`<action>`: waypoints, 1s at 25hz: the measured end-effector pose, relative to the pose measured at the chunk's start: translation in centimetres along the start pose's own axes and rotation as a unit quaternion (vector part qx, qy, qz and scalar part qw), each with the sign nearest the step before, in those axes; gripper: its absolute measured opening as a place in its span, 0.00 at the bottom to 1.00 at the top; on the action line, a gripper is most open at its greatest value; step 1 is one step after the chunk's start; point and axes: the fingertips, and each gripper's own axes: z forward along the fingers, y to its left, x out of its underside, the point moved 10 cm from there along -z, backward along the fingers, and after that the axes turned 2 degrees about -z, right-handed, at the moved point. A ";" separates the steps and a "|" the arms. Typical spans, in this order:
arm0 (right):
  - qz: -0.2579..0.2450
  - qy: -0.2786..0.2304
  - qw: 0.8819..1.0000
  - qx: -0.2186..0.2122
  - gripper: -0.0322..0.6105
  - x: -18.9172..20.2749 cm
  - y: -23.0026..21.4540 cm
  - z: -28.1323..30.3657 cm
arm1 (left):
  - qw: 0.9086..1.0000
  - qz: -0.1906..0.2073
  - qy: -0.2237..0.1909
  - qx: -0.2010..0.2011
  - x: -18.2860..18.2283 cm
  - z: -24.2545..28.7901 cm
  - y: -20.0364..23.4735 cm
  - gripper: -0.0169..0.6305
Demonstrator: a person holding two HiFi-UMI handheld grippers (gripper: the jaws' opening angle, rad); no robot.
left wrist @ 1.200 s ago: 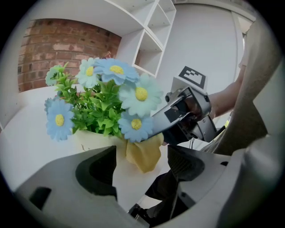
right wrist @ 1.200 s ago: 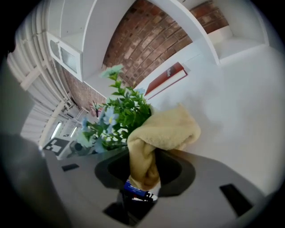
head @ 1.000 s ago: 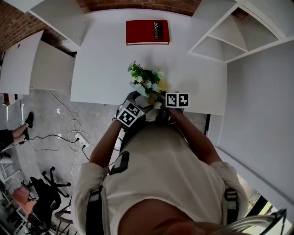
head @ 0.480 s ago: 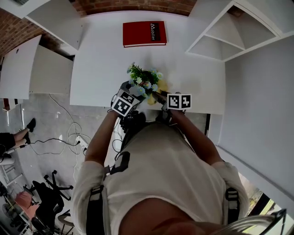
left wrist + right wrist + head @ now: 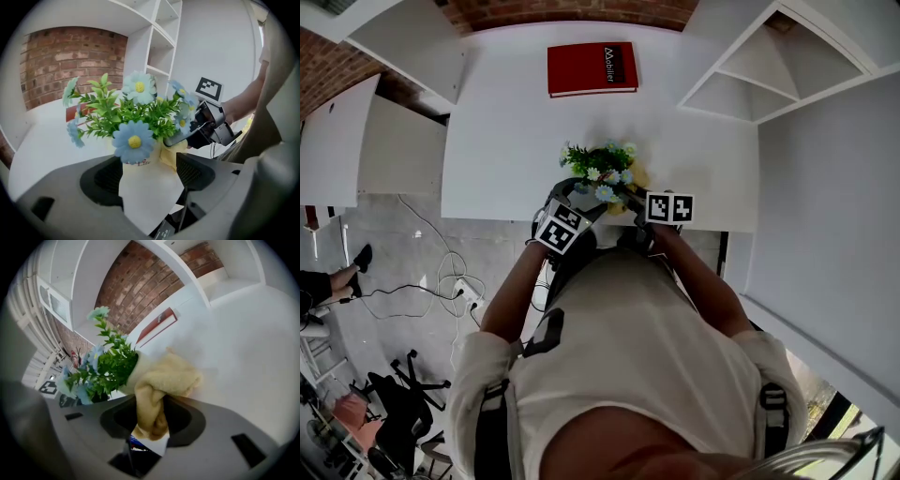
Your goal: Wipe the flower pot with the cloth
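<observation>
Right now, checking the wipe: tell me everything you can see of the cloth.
The cloth is pale yellow, soft and terry-like, bunched into folds. Its lower end is pinched between the jaws of the right gripper; the puffed upper end presses against the side of the flower pot.

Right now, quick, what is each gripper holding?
Left gripper: closed on the flower pot.
Right gripper: closed on the cloth.

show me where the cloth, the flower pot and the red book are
cloth (image 5: 161, 378): right gripper view, the bunched fold just above the jaws
flower pot (image 5: 147, 187): left gripper view, its white side between the jaws
red book (image 5: 592, 69): head view, the middle of its cover
</observation>
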 end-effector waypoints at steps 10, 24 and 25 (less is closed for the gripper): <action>-0.012 0.015 1.000 0.000 0.29 -0.4 -0.6 0.6 | 0.997 0.071 -0.001 0.039 -2.7 0.4 4.5 0.59; -0.024 -0.028 0.998 -0.054 0.29 -2.5 1.3 -0.9 | 0.998 -0.012 -0.040 -0.048 -0.2 0.7 1.6 0.59; -0.014 -0.026 0.998 -0.056 0.29 -2.1 1.2 -0.6 | 0.998 -0.015 -0.040 -0.050 -0.1 0.6 1.4 0.59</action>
